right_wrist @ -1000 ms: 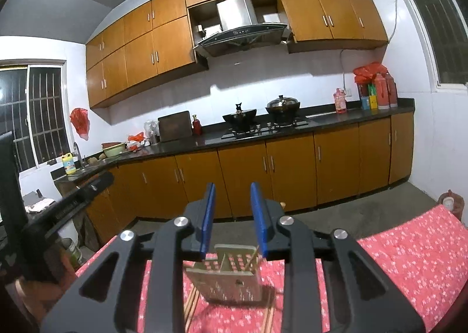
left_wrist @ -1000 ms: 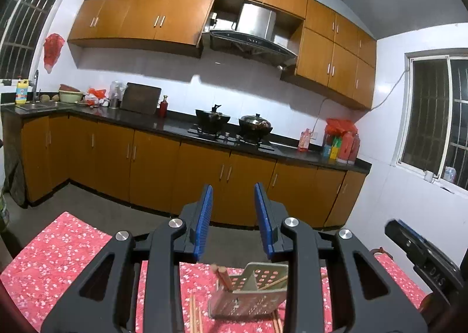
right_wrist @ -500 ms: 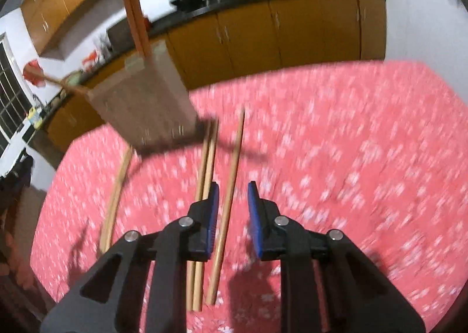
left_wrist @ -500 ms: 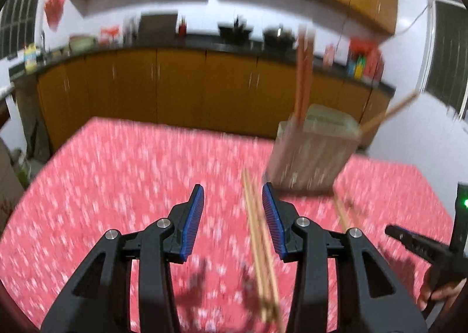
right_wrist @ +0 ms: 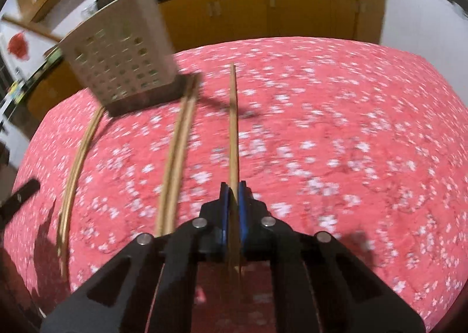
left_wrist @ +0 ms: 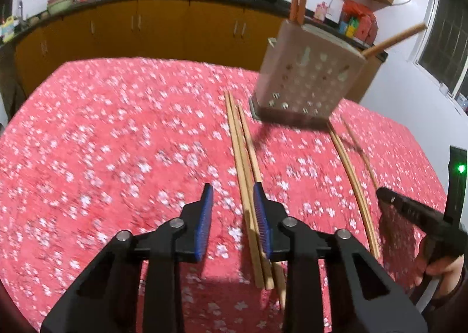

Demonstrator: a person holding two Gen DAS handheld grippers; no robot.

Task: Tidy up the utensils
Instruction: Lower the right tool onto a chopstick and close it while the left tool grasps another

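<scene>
A perforated grey utensil holder (left_wrist: pixel 307 81) stands at the far side of the red floral tablecloth (left_wrist: pixel 117 134), with chopsticks sticking out of its top; it also shows in the right wrist view (right_wrist: pixel 120 55). Several wooden chopsticks lie on the cloth. My left gripper (left_wrist: pixel 233 207) is open, low over a bundle of chopsticks (left_wrist: pixel 242 154) that runs between its fingers. My right gripper (right_wrist: pixel 233 189) is shut on a single chopstick (right_wrist: pixel 233 116) that points toward the holder. A pair of chopsticks (right_wrist: pixel 178 151) lies left of it.
Another pair of chopsticks (left_wrist: pixel 351 175) lies at the right in the left wrist view, and at the left in the right wrist view (right_wrist: pixel 76 163). The other gripper's black body (left_wrist: pixel 415 213) is at the right edge. Kitchen cabinets (left_wrist: pixel 175 26) stand beyond the table.
Both grippers have tilted down from the kitchen to the table and dropped low over the chopsticks. The right gripper has closed on a single chopstick.
</scene>
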